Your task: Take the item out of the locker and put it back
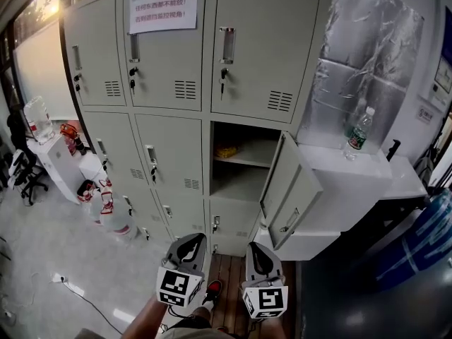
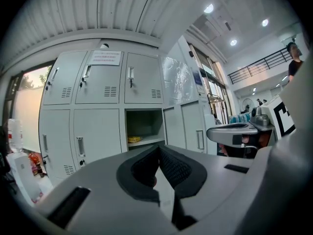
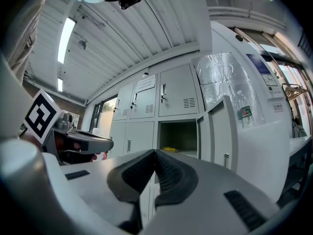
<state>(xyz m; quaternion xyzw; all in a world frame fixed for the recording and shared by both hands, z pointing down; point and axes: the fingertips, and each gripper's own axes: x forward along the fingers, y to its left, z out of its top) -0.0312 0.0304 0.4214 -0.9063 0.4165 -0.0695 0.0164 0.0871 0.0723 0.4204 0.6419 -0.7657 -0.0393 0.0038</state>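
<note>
A bank of grey lockers (image 1: 169,90) stands ahead. One middle-row compartment (image 1: 240,168) is open, its door (image 1: 289,189) swung out to the right. A yellow item (image 1: 227,151) lies on the shelf inside, also seen as the yellow item (image 2: 134,139) and the yellow item (image 3: 169,149). My left gripper (image 1: 192,240) and right gripper (image 1: 258,248) are side by side low in the head view, well short of the locker. Both point at the lockers. The left gripper (image 2: 158,147) has its jaws together with nothing between them. The right gripper (image 3: 155,152) is likewise shut and empty.
A paper notice (image 1: 162,7) is taped on the top locker doors. A white cabinet (image 1: 353,182) at the right carries a plastic bottle (image 1: 359,134). At the left stand a water jug (image 1: 39,119) and bags (image 1: 99,189) on the floor. A cable (image 1: 78,295) lies on the floor.
</note>
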